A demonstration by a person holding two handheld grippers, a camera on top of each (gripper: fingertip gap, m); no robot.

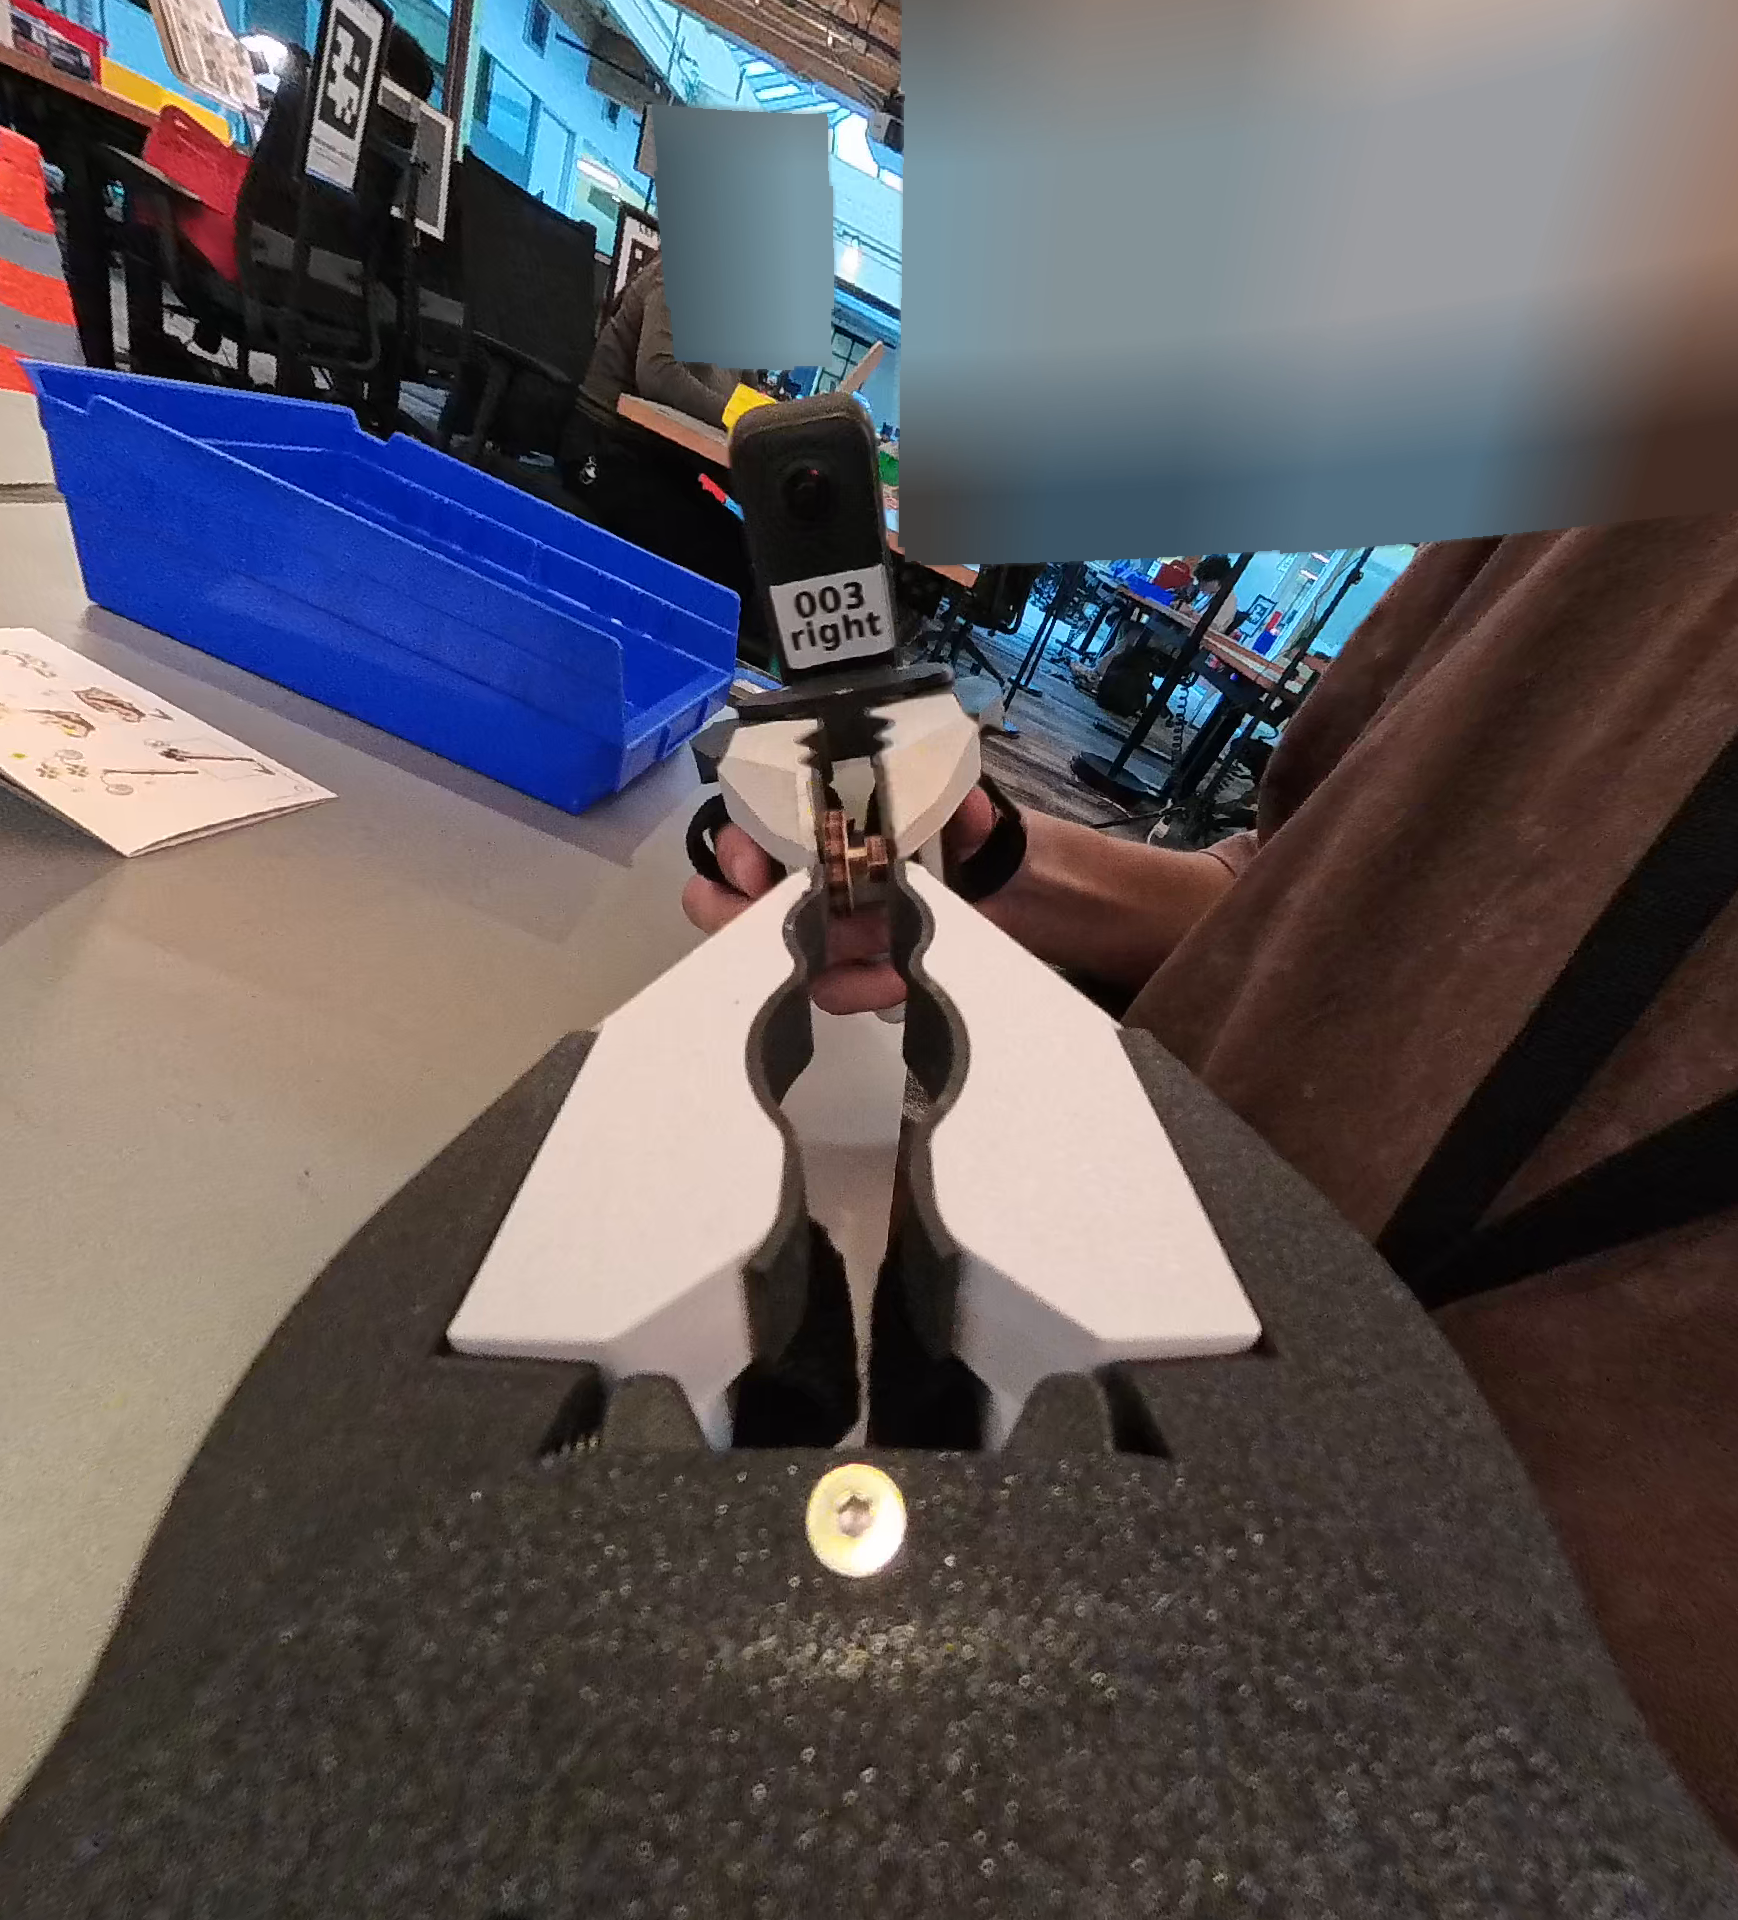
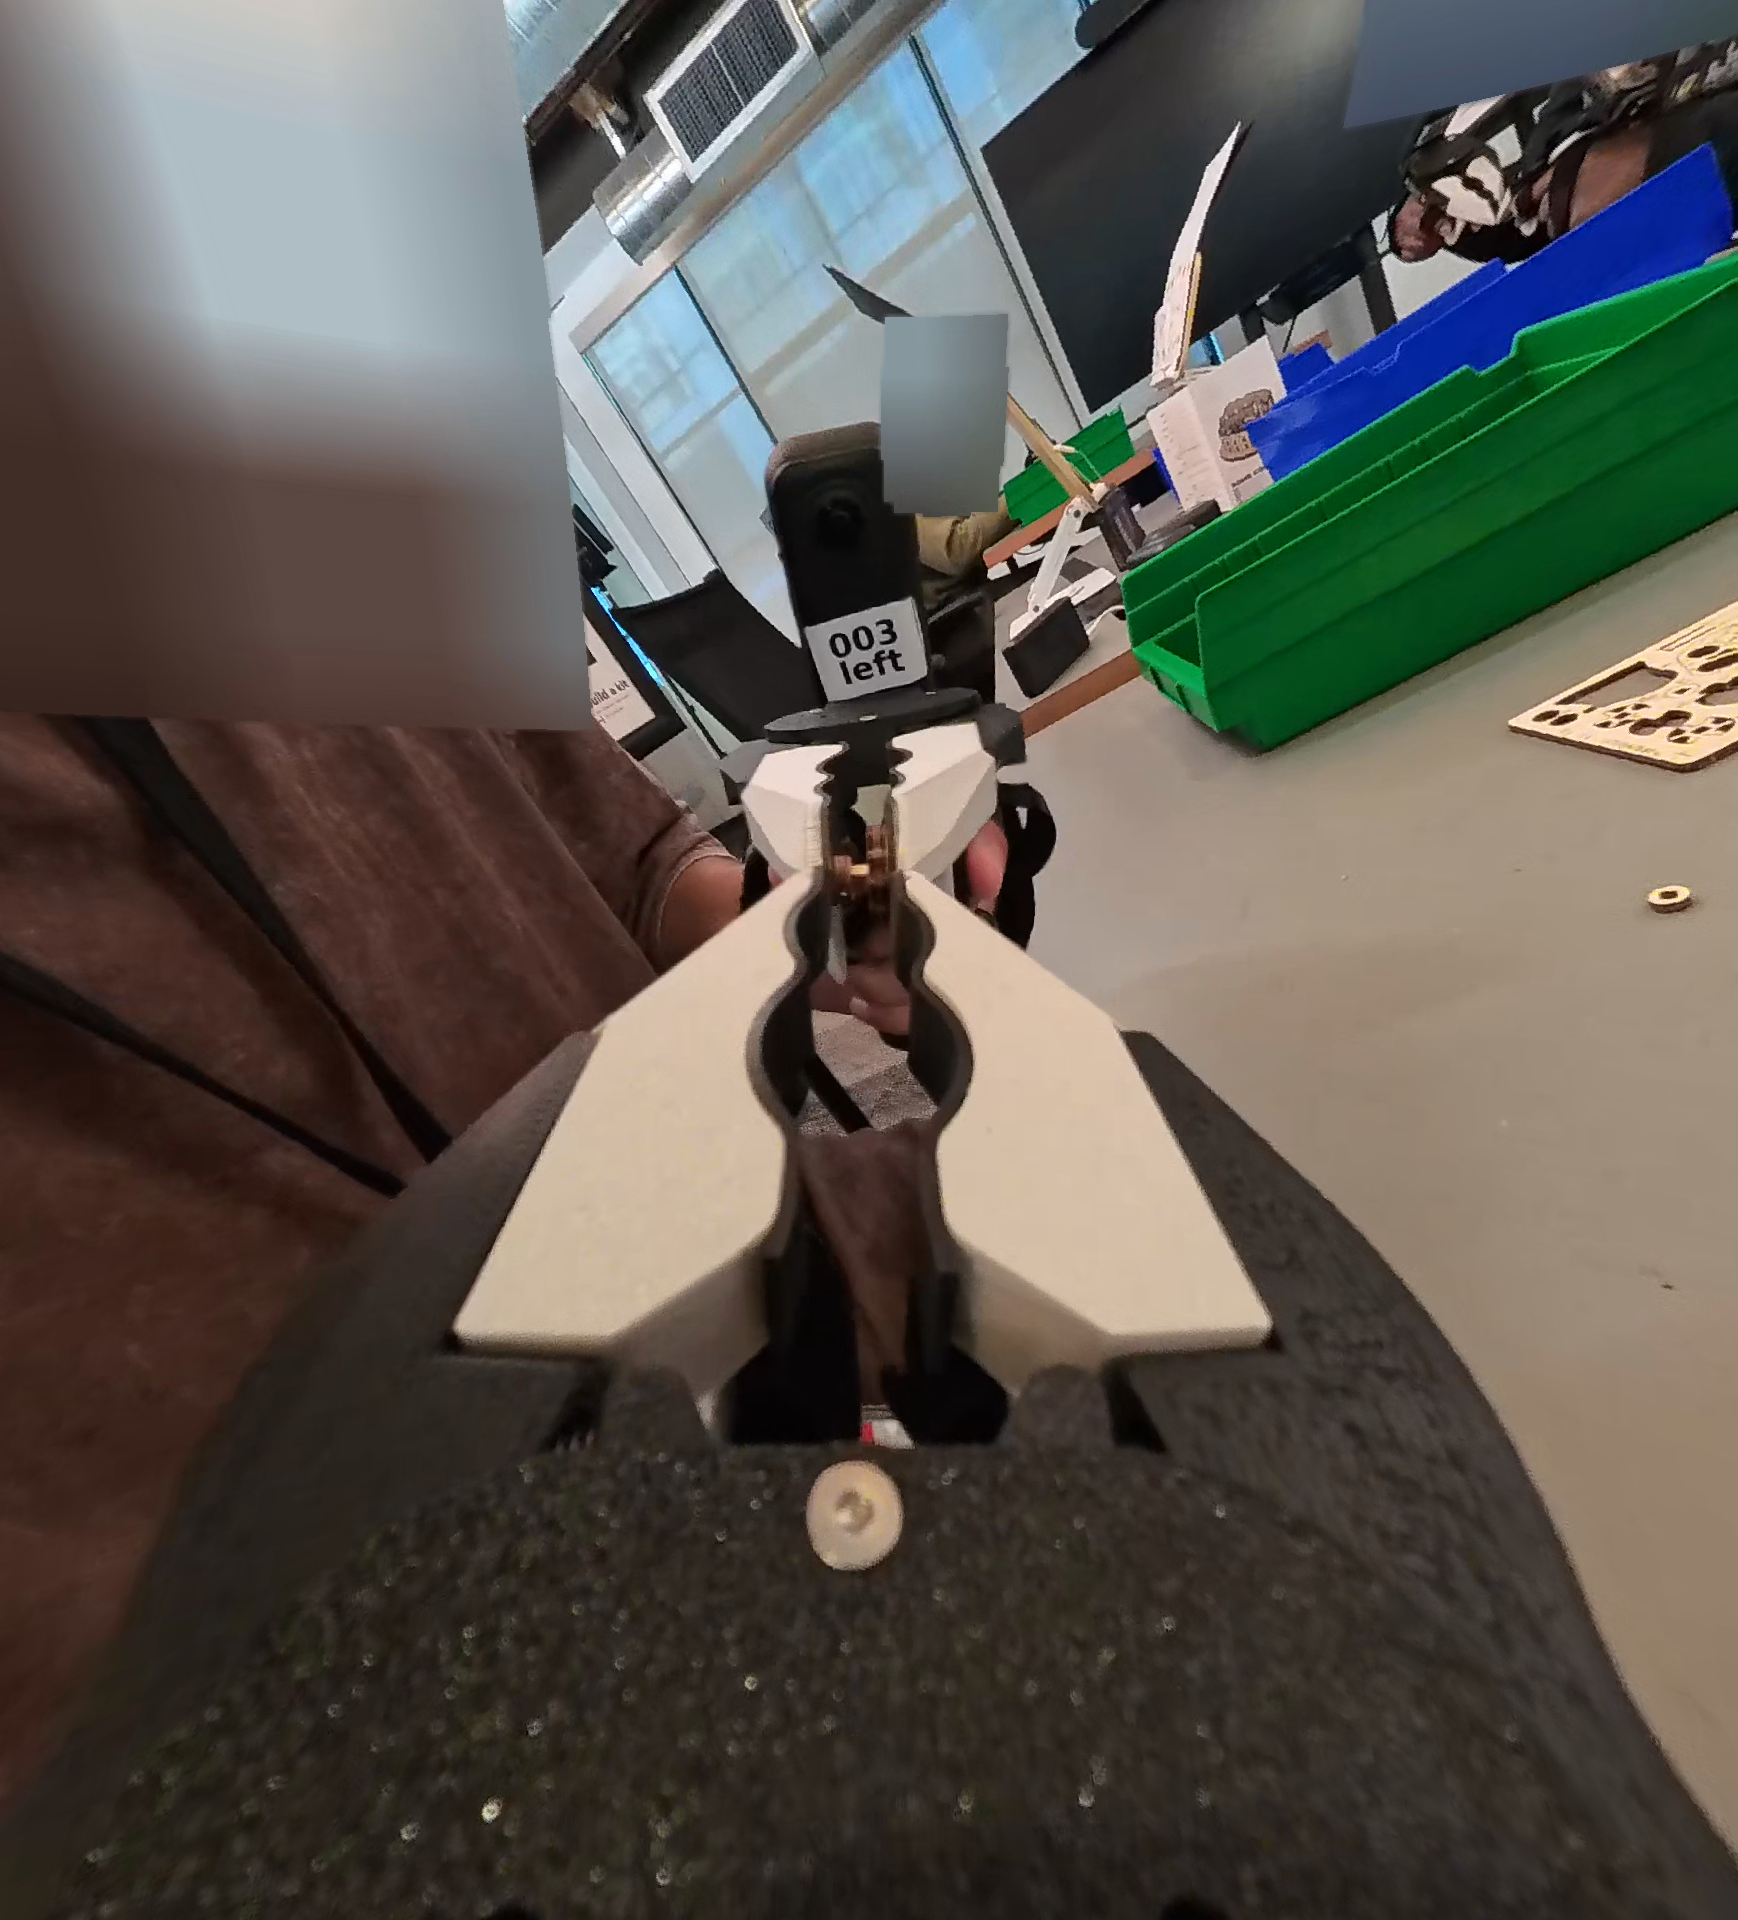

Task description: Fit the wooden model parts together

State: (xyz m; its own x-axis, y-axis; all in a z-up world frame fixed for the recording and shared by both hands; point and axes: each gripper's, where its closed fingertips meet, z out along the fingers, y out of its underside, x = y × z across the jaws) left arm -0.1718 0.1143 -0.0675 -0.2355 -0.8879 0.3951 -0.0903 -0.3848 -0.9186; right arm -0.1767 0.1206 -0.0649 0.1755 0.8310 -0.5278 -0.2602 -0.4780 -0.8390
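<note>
I judge I'm mid-join: my left gripper (image 1: 849, 914) and right gripper (image 2: 860, 914) meet tip to tip above the grey table (image 1: 221, 1039), each nearly closed on small wooden parts (image 1: 849, 857), so next comes a straight, aligned push.

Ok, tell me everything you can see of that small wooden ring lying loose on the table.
The small wooden ring is a pale, light-brown washer-like disc with a round centre hole. It lies flat on the grey table, alone and touched by nothing, nearer the camera than the punched wooden parts sheet. It shows only in the right wrist view, too small for detail.
</note>
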